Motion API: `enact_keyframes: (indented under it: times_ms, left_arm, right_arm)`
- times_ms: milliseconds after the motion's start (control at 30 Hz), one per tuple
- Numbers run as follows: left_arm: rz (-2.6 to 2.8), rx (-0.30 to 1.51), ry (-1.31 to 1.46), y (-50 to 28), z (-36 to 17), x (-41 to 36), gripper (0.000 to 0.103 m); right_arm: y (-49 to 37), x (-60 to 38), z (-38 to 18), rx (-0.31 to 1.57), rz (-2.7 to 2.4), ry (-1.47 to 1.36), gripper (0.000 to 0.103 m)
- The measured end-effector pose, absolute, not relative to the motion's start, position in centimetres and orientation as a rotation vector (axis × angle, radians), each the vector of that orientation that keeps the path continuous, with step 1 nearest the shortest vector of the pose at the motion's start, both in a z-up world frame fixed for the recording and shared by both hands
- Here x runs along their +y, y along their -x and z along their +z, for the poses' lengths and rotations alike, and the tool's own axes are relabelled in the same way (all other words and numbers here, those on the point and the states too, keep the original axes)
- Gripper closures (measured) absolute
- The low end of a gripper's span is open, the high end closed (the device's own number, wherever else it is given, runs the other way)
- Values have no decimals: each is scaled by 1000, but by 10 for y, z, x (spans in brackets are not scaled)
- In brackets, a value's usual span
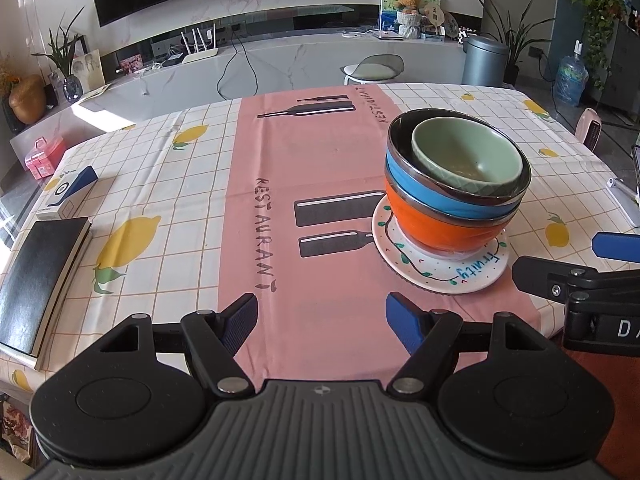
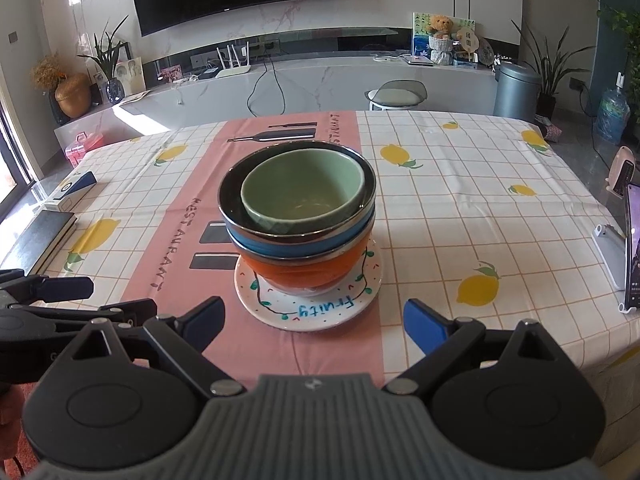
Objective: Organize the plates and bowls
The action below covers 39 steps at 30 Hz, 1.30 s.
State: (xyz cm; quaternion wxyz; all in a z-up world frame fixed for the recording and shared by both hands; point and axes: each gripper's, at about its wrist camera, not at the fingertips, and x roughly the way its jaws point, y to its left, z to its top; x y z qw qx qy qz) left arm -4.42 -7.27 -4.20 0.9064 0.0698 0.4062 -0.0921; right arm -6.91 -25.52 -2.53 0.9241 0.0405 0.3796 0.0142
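Observation:
A stack stands on the pink table runner: a white plate (image 1: 440, 268) (image 2: 320, 312) lettered "fruity", an orange bowl (image 1: 440, 228) (image 2: 304, 270), a blue bowl (image 1: 420, 190) (image 2: 276, 246) and a green bowl (image 1: 468, 156) (image 2: 302, 188) nested on top. My left gripper (image 1: 322, 320) is open and empty, near the table's front edge, left of the stack. My right gripper (image 2: 314, 322) is open and empty, just in front of the plate. Each gripper shows at the edge of the other's view, the right one (image 1: 568, 264) and the left one (image 2: 68, 300).
A dark book (image 1: 40, 284) and a blue-and-white box (image 1: 68, 196) lie at the table's left edge. A phone on a stand (image 2: 632, 248) is at the right edge. A lemon-print tablecloth (image 2: 460, 208) covers the table.

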Motion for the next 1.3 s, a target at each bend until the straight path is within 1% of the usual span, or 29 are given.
enact_keyframes:
  times_ms: [1300]
  left_arm:
    - [-201,845,-147,45,-41,-75,17]
  right_arm:
    - [68,-254,-30,799,33,-81,9]
